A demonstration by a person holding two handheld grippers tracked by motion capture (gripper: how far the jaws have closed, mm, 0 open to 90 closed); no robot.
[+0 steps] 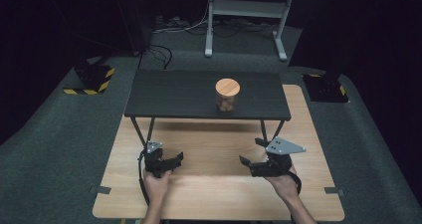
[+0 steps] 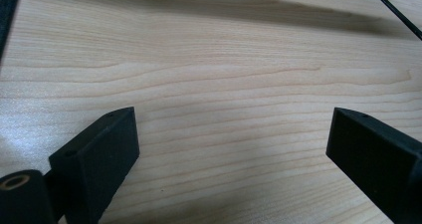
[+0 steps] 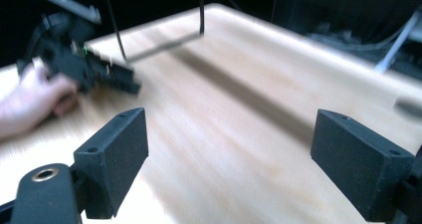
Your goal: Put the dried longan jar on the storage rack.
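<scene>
Jar (image 1: pixel 227 95), wooden lid, on black shelf (image 1: pixel 174 97), at 12 o'clock from both grippers, well apart. Left gripper (image 1: pixel 175 159): jaws released, empty, low over wooden table (image 1: pixel 219 194). Right gripper (image 1: pixel 245 162): jaws spread, nothing between them, above the same table.

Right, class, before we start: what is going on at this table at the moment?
A person sits at a light wooden table with a two-jaw gripper in each hand. The left gripper and the right gripper both hang low over the bare wood near the person, jaws open, nothing between them. Farther back, on a small black raised shelf, stands a clear jar with a round wooden lid. Neither gripper is near it, so nothing is being handled yet.
</scene>
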